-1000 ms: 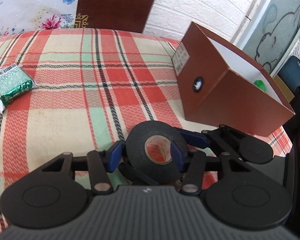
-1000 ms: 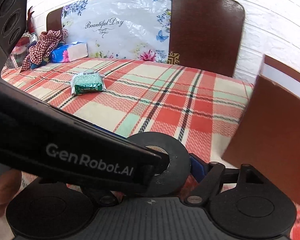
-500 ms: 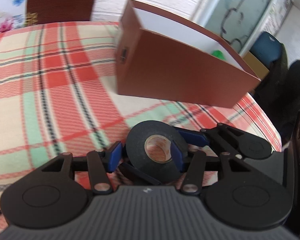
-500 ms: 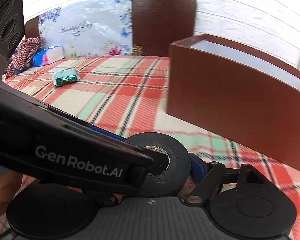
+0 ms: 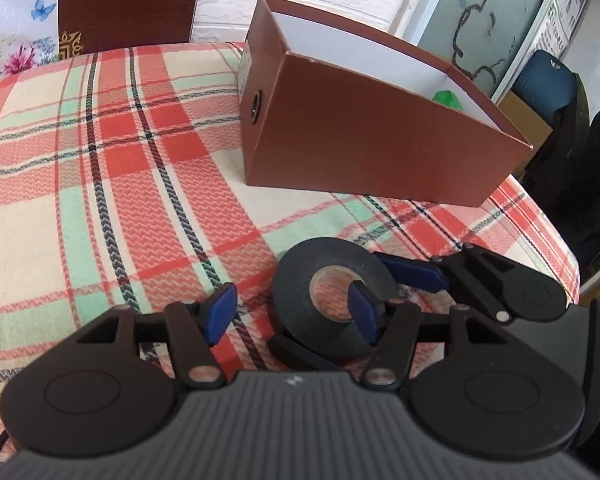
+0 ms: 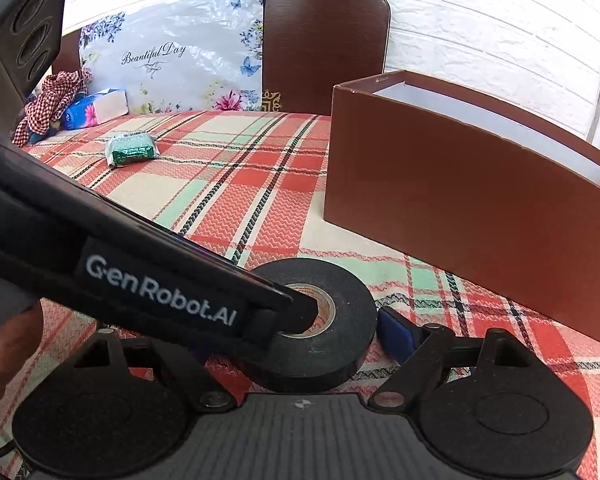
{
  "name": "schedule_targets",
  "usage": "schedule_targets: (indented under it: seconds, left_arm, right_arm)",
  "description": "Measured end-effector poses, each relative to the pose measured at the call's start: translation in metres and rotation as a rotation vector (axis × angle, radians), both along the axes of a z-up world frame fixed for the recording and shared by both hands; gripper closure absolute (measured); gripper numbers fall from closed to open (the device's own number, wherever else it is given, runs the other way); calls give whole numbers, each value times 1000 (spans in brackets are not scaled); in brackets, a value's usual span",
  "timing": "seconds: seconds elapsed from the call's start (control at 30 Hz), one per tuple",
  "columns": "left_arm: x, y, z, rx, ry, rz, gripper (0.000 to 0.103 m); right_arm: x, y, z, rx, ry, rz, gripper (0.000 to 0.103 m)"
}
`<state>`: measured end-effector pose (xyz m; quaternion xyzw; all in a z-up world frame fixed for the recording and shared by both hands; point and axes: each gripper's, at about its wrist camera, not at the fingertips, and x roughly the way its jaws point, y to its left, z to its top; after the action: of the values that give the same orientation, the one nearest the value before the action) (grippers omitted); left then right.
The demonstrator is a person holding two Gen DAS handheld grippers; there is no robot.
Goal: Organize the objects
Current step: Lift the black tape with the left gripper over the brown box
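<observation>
A black tape roll [image 5: 332, 300] [image 6: 316, 320] sits low over the plaid tablecloth [image 5: 120, 168], in front of the brown box [image 5: 376, 148] [image 6: 468, 208]. My left gripper [image 5: 290, 312] is open: its left finger stands clear of the roll, its right finger [image 5: 362, 312] sits in the roll's core. My right gripper [image 6: 300, 336] has its right finger [image 6: 396, 336] just beside the roll's outer edge; its left finger is hidden behind the left gripper's body [image 6: 140, 272]. A green item [image 5: 446, 100] lies inside the box.
A green packet [image 6: 130, 150] lies on the cloth at far left. A tissue box [image 6: 96, 108], a checked cloth [image 6: 48, 100] and a floral panel [image 6: 172, 60] stand at the back. A brown chair back [image 6: 324, 44] rises behind the table. The table edge [image 5: 556, 240] is at the right.
My left gripper has opened; its left finger moved away from the roll. Both grippers and the roll have swung back a little from the box.
</observation>
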<state>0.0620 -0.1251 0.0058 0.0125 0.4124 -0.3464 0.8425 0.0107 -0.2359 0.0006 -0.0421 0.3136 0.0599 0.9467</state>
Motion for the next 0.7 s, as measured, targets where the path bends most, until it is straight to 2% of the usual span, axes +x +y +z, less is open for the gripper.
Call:
schedule_targets:
  seconds: [0.3,0.6,0.63,0.7]
  left_arm:
    - [4,9,3,-8,16,28,39]
    - [6,-5,-1,22,5,-18,41]
    - [7,-6,-2,22,4,-23,43]
    - [10,-10,-3,29,1,-37,67]
  right_arm:
    - [-8,-4,0,12,-3,-7,18]
    - [-6,1,-1,-11,-4,0,16]
    - [-6,1,-1,-11,-4,1,16]
    - [-5,1,-1,-9,-1,2,18]
